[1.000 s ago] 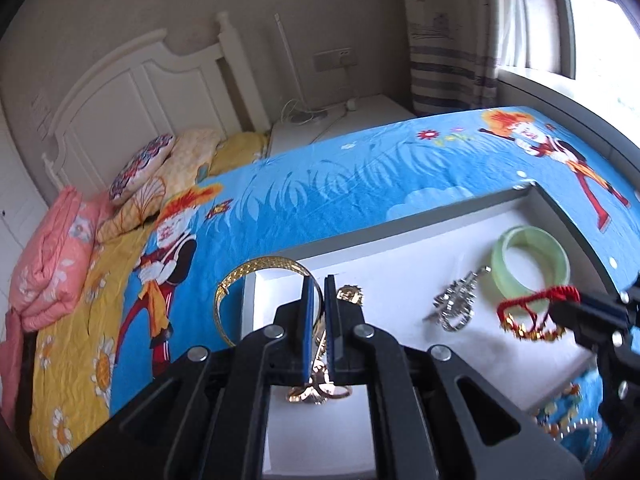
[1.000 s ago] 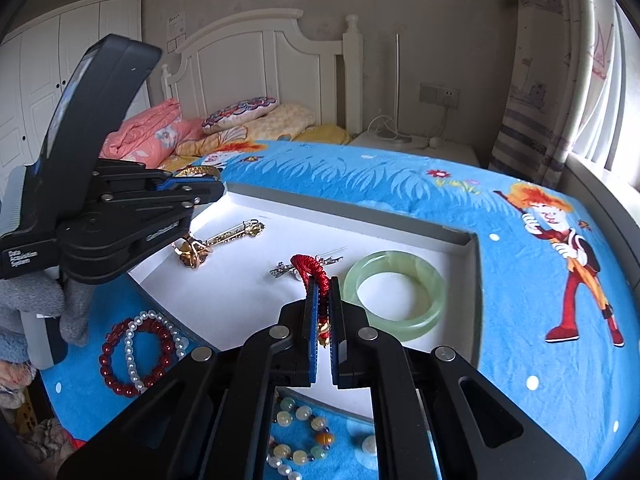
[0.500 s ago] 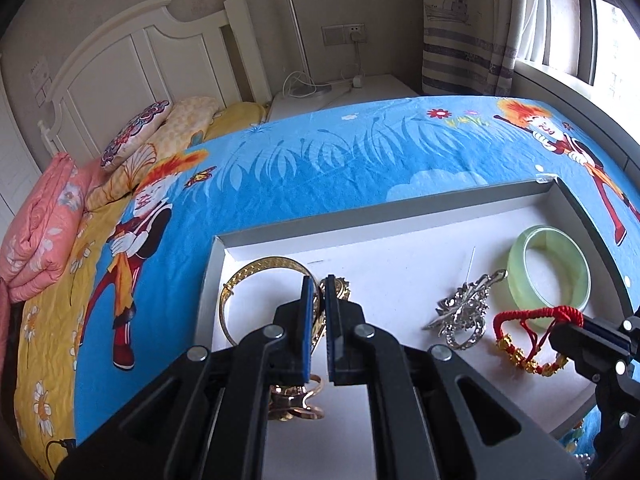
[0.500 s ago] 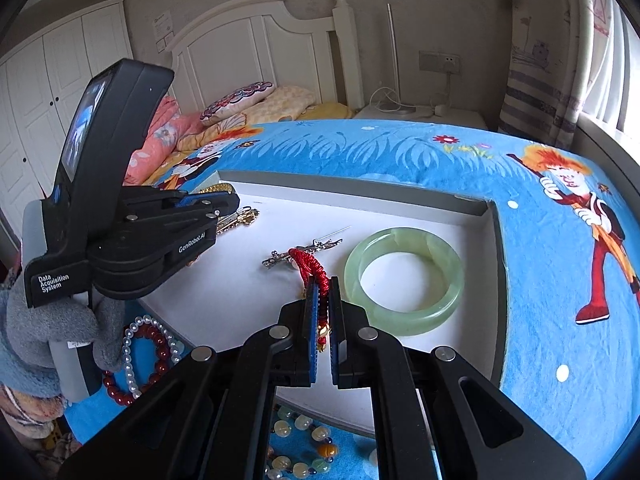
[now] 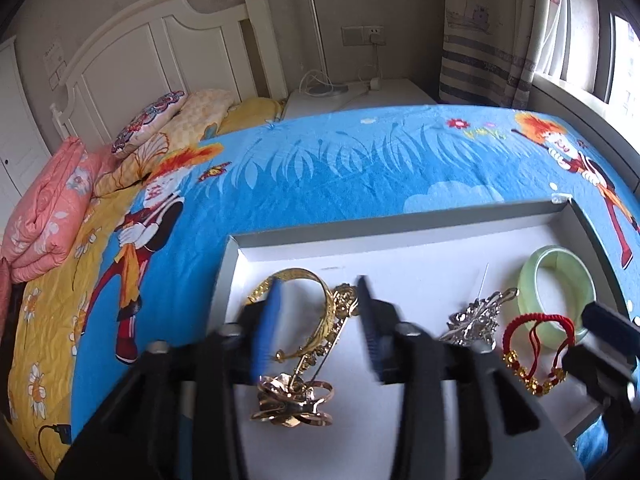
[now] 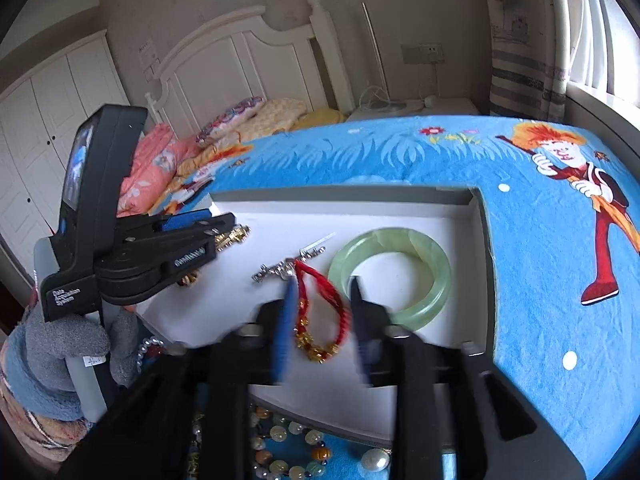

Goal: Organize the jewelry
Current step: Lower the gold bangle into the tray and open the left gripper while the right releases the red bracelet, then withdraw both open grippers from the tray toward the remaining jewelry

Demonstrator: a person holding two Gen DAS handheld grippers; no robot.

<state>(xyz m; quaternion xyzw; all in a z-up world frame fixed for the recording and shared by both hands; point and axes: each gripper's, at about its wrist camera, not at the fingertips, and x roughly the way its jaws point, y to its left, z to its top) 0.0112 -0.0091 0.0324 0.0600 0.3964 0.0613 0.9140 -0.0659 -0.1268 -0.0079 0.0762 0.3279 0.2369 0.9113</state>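
Note:
A shallow white tray [image 5: 400, 248] [image 6: 476, 216] lies on the blue bed. My left gripper [image 5: 318, 300] is open over its left end, jaws either side of a gold bangle [image 5: 304, 276] and a gold flower brooch [image 5: 292, 400] lying in the tray. My right gripper [image 6: 320, 300] is open, jaws either side of a red cord bracelet [image 6: 320, 320] [image 5: 536, 340] lying in the tray. A silver brooch [image 5: 476, 318] [image 6: 280, 270] and a green jade bangle [image 5: 556, 280] [image 6: 400, 268] lie beside it.
Bead bracelets [image 6: 292, 452] and a pearl strand [image 6: 148, 348] lie on the bed in front of the tray. Pillows [image 5: 152, 124] and a folded pink quilt [image 5: 44, 208] sit by the white headboard. A nightstand [image 5: 360, 96] stands behind the bed.
Both grippers have opened. The gold bangle and the red cord bracelet, held before, now lie in the tray.

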